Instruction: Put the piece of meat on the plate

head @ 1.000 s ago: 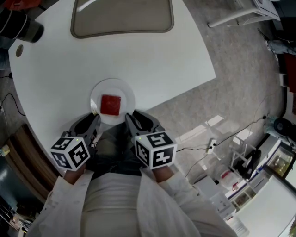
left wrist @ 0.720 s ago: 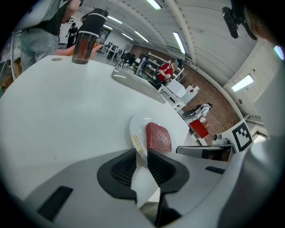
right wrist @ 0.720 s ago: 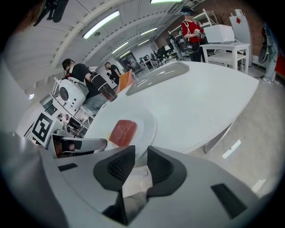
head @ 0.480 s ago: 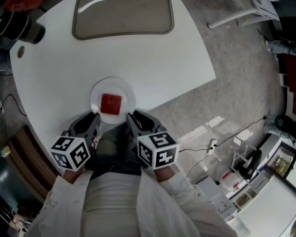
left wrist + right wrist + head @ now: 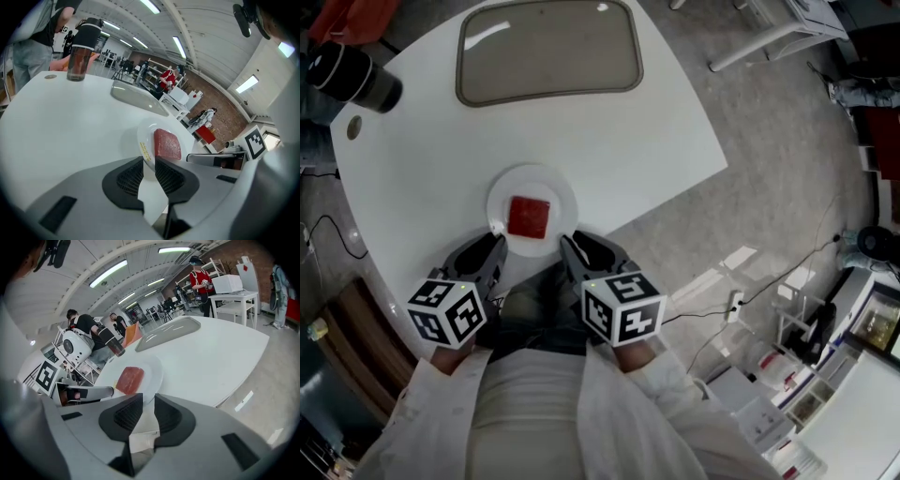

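A square red piece of meat (image 5: pixel 528 217) lies flat in the middle of a round white plate (image 5: pixel 499 192) near the front edge of the white table (image 5: pixel 628 131). My left gripper (image 5: pixel 492 246) hovers just off the plate's near left rim. My right gripper (image 5: pixel 572 246) is at the near right rim. Both have their jaws drawn together with only a thin slit between them, and nothing is held. In the left gripper view the meat (image 5: pixel 167 144) and plate (image 5: pixel 143 136) sit just past the left gripper (image 5: pixel 149 161). The right gripper view shows the meat (image 5: pixel 130 379) beyond the right gripper (image 5: pixel 148 403).
A grey-brown tray (image 5: pixel 548 52) lies at the table's far side. A dark tumbler (image 5: pixel 352 77) stands at the far left corner. The table edge runs diagonally at the right, with carpeted floor and cables (image 5: pixel 741 295) beyond it. People stand in the background (image 5: pixel 199 280).
The head view has shifted slightly, so the table sits a little lower in the picture. Meat, plate and both grippers keep the same places relative to each other.
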Available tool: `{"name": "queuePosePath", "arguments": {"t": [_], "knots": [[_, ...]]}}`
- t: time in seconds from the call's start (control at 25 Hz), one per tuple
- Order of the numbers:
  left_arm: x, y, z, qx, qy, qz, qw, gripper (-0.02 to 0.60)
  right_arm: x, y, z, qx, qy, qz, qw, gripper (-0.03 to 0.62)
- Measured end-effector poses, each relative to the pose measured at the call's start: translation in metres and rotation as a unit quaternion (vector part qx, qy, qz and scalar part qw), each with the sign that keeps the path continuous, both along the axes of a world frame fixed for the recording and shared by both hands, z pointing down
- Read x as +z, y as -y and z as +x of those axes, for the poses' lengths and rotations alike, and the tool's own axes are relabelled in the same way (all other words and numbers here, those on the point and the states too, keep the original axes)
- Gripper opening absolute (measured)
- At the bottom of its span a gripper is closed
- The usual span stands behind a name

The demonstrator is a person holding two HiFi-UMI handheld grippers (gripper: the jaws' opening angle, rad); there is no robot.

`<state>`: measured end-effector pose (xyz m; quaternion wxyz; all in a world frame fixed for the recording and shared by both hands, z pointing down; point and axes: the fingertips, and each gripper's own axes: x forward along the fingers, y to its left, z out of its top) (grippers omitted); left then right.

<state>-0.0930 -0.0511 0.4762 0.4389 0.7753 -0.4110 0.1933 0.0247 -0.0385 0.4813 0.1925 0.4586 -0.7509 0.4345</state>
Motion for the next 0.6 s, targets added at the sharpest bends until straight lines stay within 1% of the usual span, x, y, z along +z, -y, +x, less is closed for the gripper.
{"name": "queuePosePath", "arguments": {"t": [0.24,0.36,0.44,0.6], "knots": [[-0.007,0.010,-0.006,0.017,-0.002,0.017,0.9997,0.080,-0.007,0.003,-0.007,0.016,-0.007,0.017,1.000,0.084],[-0.008,0.013,-0.008,0.024,-0.002,0.019,0.9995,0.080,-0.009,0.006,-0.009,0.020,-0.008,0.019,1.000,0.084],[-0.009,0.013,-0.011,0.024,-0.003,0.019,0.9995,0.080,-0.011,0.007,-0.012,0.018,-0.009,0.021,1.000,0.084],[-0.016,0.025,-0.011,0.018,-0.008,0.036,0.9991,0.080,-0.014,0.021,-0.012,0.020,-0.009,0.033,0.999,0.084]]}}
